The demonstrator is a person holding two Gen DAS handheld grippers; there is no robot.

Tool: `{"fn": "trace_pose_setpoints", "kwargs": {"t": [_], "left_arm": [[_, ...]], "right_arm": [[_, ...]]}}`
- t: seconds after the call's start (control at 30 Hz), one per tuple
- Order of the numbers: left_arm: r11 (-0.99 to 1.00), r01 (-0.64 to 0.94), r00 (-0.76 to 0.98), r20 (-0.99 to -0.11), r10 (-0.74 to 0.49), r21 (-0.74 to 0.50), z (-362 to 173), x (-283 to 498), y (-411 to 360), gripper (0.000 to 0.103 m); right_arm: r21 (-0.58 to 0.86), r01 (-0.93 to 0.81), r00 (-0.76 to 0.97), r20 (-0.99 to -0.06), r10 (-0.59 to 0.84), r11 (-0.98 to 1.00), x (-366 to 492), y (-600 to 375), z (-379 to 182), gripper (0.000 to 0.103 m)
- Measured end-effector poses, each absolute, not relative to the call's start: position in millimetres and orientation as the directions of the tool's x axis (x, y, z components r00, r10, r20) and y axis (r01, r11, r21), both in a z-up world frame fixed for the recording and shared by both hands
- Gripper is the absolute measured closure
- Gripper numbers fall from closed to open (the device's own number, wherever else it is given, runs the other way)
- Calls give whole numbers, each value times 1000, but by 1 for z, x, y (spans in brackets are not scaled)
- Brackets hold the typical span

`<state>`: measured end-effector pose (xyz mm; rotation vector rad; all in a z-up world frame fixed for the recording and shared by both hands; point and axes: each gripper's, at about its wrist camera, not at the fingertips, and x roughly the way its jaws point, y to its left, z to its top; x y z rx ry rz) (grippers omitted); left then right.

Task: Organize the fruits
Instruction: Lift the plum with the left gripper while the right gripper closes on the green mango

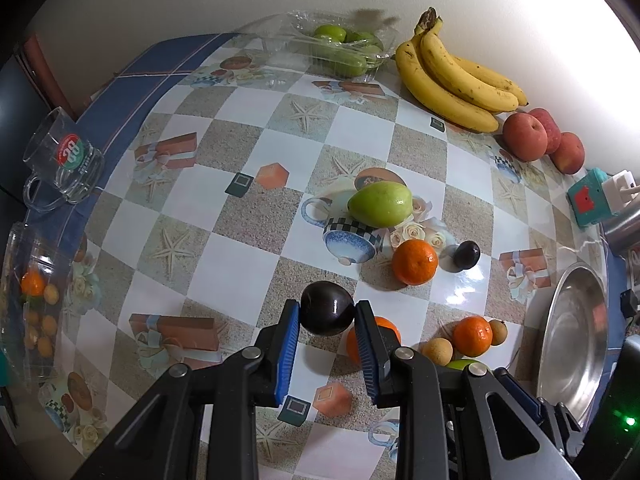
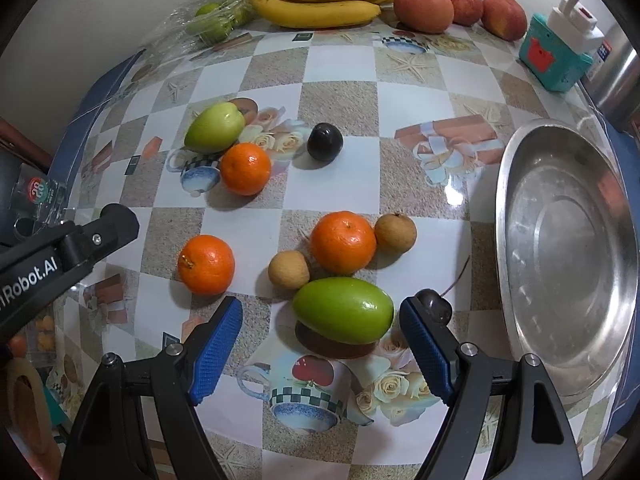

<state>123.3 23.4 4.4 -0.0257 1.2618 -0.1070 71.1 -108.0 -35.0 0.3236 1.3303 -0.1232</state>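
Carrying toward the steel plate [image 2: 568, 240] at the surface's [image 1: 360, 128] right edge, keeping clear of the loose oranges. Left tool [image 1: 327, 312] clenching the dark plum [image 1: 327, 307] above the surface, gripping gently; right tool [image 2: 320, 320] spread wide, flanking the green fruit [image 2: 343, 309] without touching

The left gripper [image 1: 327, 312] pinches a dark plum [image 1: 327, 307] between its blue fingers [image 1: 289, 344], lifted above the table [image 1: 248, 216]; an orange [image 1: 415, 261] lies beyond.

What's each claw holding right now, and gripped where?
Left claw: round dark purple plum, pinched across its sides between the blue pads. Right claw: open, holding nothing.
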Motion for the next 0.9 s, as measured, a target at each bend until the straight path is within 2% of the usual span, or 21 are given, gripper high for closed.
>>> {"fn": "trace_pose_setpoints", "kwargs": {"t": [0.13, 0.23, 0.57, 0.77, 0.9], "left_arm": [[995, 63, 302, -948, -97, -82, 5, 123, 24, 73], [994, 66, 301, -948, -99, -82, 5, 123, 24, 73], [994, 67, 301, -948, -98, -81, 5, 123, 24, 73], [995, 67, 302, -948, -96, -79, 6, 123, 24, 73], [995, 66, 303, -948, -97, -80, 6, 123, 24, 73]], "right_arm": [[133, 277, 213, -974, 74, 952, 73, -109, -45, 21], [144, 273, 209, -974, 87, 951, 76, -107, -50, 30], [82, 237, 202, -979, 33, 968, 79, -92, -56, 31], [44, 232, 211, -977, -6, 972, 78, -81, -57, 44], [45, 225, 217, -976, -4, 973, 75, -79, -59, 44]]}}
